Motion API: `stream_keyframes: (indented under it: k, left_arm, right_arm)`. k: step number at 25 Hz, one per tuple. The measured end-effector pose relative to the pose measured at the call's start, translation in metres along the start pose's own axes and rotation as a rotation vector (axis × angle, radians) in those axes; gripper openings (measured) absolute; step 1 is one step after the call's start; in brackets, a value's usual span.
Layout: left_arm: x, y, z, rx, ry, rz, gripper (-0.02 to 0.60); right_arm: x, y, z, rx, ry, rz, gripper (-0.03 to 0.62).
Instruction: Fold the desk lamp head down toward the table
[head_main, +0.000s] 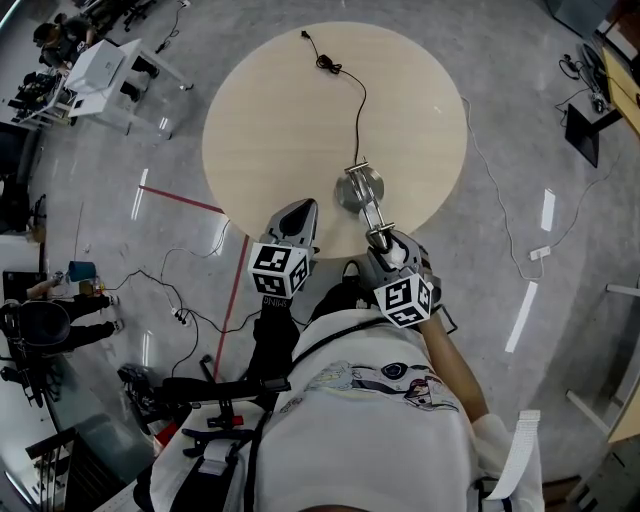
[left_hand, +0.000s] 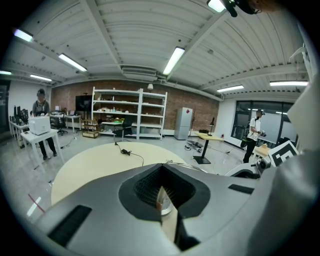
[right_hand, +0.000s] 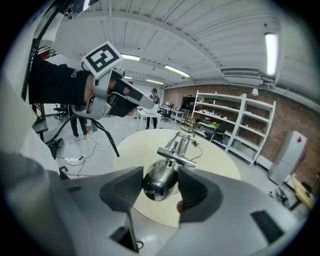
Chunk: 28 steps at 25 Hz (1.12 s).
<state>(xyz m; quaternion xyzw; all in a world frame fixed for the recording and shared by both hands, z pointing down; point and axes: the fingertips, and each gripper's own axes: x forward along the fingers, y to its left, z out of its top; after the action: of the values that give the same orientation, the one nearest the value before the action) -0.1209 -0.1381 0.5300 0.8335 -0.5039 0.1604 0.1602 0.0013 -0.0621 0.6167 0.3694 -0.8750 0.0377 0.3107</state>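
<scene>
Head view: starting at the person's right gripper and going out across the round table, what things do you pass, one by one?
right gripper, jaws on the lamp head → lamp arm → lamp base → black cord → plug

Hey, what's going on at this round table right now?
A person stands at the round table with a gripper in each hand. The right gripper is closed on the desk lamp's shiny metal head, and the lamp's arm rises from its base near the table's close edge. The left gripper hangs beside the lamp, jaws together, holding nothing. The cord trails across the tabletop. The head doesn't look folded down yet.
</scene>
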Motion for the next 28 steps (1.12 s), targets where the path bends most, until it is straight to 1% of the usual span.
stream_keyframes:
  k: [8,19,28]
  left_arm:
    - [-0.001,0.000,-0.002,0.003,0.004,-0.005,0.000]
    - [0.000,0.005,0.000,0.006,0.008,-0.005,0.000]
    - [0.004,0.009,0.000,0.005,0.014,-0.011,0.000]
  right_arm:
    - [0.012,0.002,-0.015,0.076,0.021,0.010,0.216]
    - [0.024,0.003,-0.030,0.128,0.055,0.003,0.198]
    - [0.035,0.004,-0.038,0.171,0.088,0.014,0.190]
